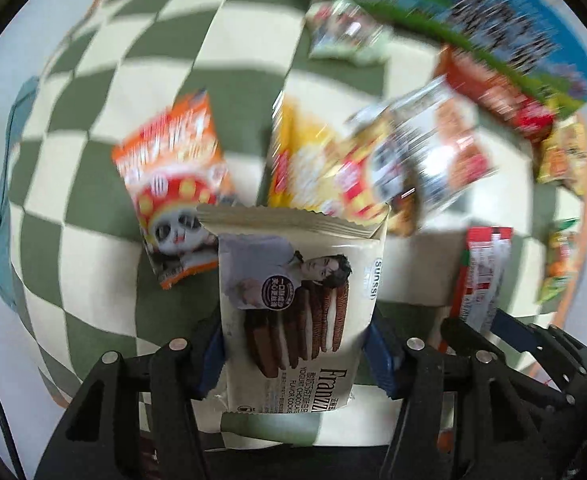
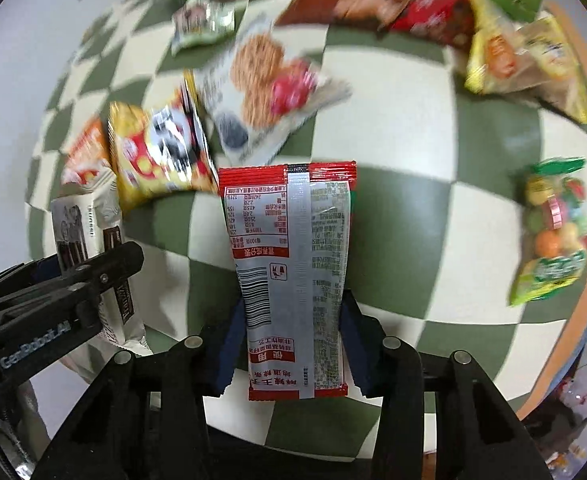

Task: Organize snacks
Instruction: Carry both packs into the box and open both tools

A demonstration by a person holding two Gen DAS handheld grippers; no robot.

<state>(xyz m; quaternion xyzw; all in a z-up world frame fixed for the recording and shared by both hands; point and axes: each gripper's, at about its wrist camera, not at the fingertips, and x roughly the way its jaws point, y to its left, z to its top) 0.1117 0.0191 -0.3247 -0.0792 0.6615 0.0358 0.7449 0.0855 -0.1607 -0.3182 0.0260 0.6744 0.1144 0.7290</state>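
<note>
Cream-coloured and printed with chocolate sandwich biscuits, the cookie packet (image 1: 293, 300) sits clamped between the blue pads of the left gripper (image 1: 295, 340), its long axis running straight out along the fingers, serrated top edge farthest from the hand. Just to its right, the red-and-silver sachet (image 2: 289, 280) is pinched the same way by the right gripper (image 2: 289, 344), back side up, with a nutrition table and barcode showing. Both grippers point down at the green-and-cream checked cloth (image 2: 413, 220).

Beyond the cookie packet, nearest first, lie an orange panda-print bag (image 1: 173, 184), a yellow bag (image 1: 313, 160) and a white cracker bag (image 2: 261, 88). Farther still, a green-and-blue box (image 1: 493, 20) stands at the cloth's far edge with more packets piled against it. I judge that box the likely destination, straight ahead of both hands; which hand is nearer is unclear.
</note>
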